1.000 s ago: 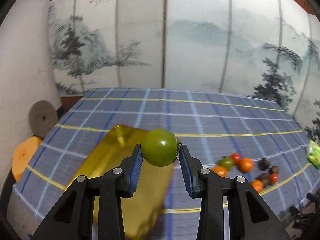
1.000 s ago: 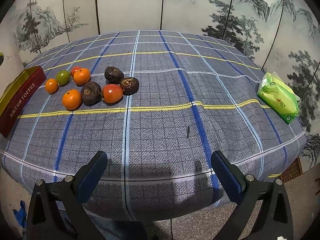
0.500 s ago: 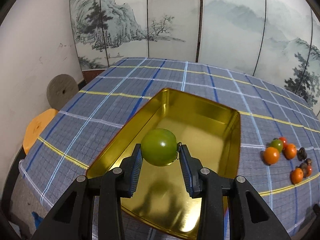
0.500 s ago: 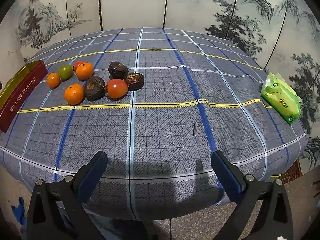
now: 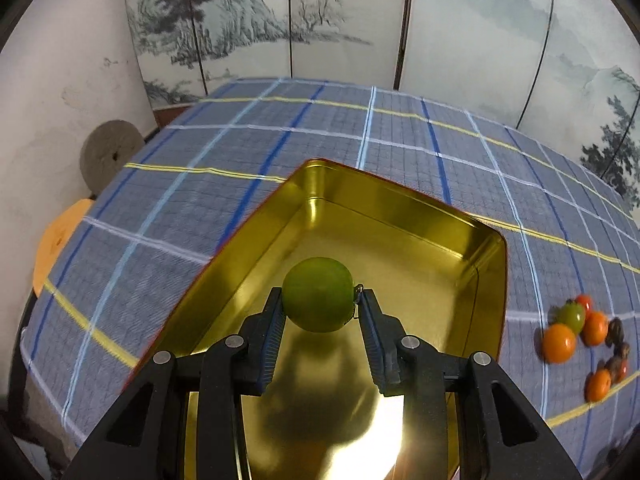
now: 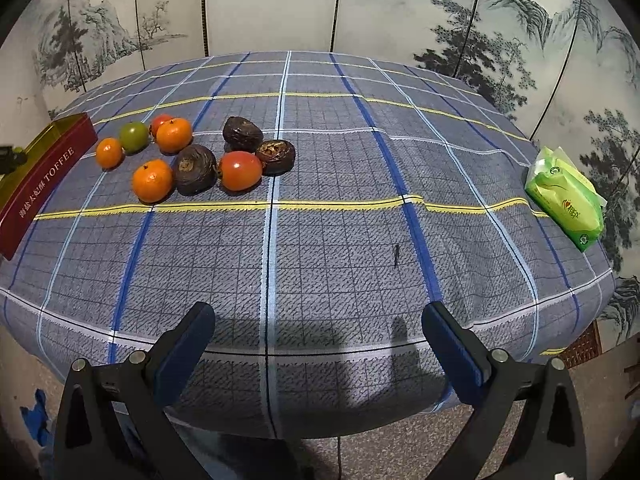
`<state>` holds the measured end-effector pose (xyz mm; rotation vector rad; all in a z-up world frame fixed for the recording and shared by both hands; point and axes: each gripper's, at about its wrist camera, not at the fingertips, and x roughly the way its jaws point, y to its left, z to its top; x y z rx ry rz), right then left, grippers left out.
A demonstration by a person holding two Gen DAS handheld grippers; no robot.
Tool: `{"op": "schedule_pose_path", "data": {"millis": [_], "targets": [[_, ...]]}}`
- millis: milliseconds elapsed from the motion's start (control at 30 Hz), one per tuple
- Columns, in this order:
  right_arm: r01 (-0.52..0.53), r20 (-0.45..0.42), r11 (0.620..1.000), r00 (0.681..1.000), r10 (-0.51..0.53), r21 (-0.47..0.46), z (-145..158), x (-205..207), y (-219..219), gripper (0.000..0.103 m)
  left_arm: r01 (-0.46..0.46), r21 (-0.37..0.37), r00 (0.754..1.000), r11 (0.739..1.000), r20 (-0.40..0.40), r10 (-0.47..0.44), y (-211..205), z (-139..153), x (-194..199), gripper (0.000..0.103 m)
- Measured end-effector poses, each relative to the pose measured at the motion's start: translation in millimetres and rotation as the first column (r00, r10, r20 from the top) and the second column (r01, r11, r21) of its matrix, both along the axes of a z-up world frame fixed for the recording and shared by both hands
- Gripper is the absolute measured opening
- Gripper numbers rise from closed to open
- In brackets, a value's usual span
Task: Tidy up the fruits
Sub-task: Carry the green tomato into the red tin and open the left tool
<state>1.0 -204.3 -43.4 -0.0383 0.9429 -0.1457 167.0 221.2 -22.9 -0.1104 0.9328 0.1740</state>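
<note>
Tin [image 5: 400,216] nearer, checked tablecloth [image 6: 320,240], seemingly painted screen [image 6: 280,0]

green tomato [image 5: 318,300]: round, smooth, held over the tin's gold interior | tin [image 5: 400,216]: open, gold inside, red outside lettered TOFFEE, on checked cloth | loose fruit [image 6: 192,156]: three oranges, two red tomatoes, one green tomato, three dark wrinkled fruits, clustered just beside the tin

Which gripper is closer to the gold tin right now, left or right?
Left. The left gripper hangs over the gold tin, holding a green tomato. The right gripper sits open at the table's near edge.
</note>
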Motion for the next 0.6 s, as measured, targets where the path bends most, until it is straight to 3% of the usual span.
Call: {"op": "schedule_pose_path", "data": {"millis": [300,600], "targets": [[0.004,-0.012,1.0,1.0,-0.004,-0.016,-3,1,-3,0.102,-0.008,0.028,0.991,1.0,-0.134,0.012,-8,-20,60,0.039],[0.014,-0.029,1.0,0.999,-0.015,-0.009,-9,6,-8,0.102,-0.047,0.018,0.986,0.999,-0.161,0.05,8,-30,69,0.039]]}}
